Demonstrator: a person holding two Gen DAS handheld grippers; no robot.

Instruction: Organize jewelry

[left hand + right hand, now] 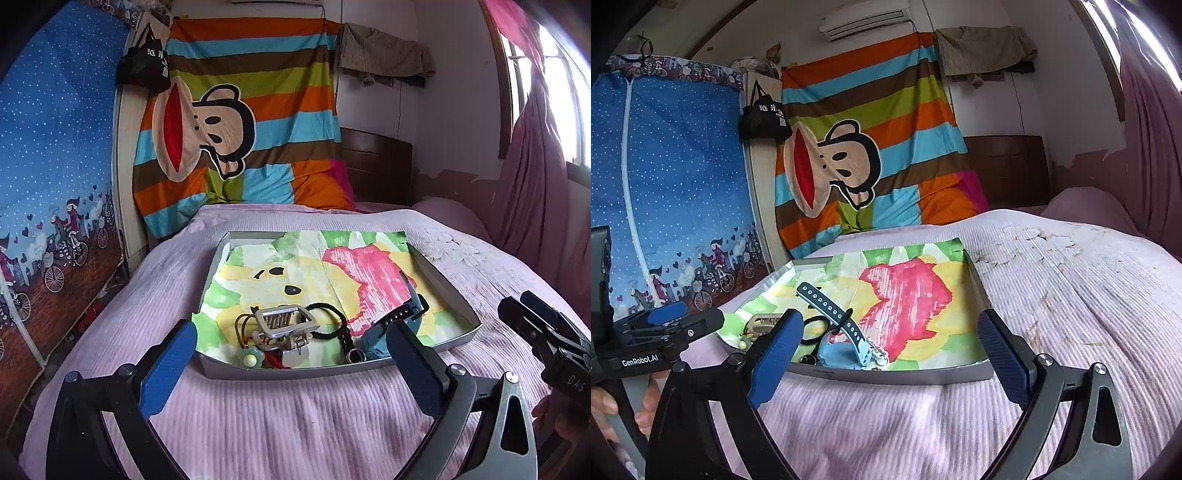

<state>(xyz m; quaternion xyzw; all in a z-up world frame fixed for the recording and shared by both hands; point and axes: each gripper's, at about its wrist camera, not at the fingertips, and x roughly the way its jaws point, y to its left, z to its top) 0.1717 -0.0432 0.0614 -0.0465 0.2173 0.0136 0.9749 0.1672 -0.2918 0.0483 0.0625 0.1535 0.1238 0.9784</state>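
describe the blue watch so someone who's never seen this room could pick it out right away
On the pink bedspread sits a shallow grey tray lined with a painted picture. In its near right corner lies the watch, the only light blue piece, with a holed strap.

Grey tray (458,338) on pink bed (295,417)

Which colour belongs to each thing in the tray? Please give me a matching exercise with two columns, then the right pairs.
Things:
1. hair claw clip
2. watch
3. braided cord loop
4. flower charm

Colours:
a. black
b. pale green
c. silver
d. light blue body, darker blue strap

Pairs: 1-c, 2-d, 3-a, 4-b.
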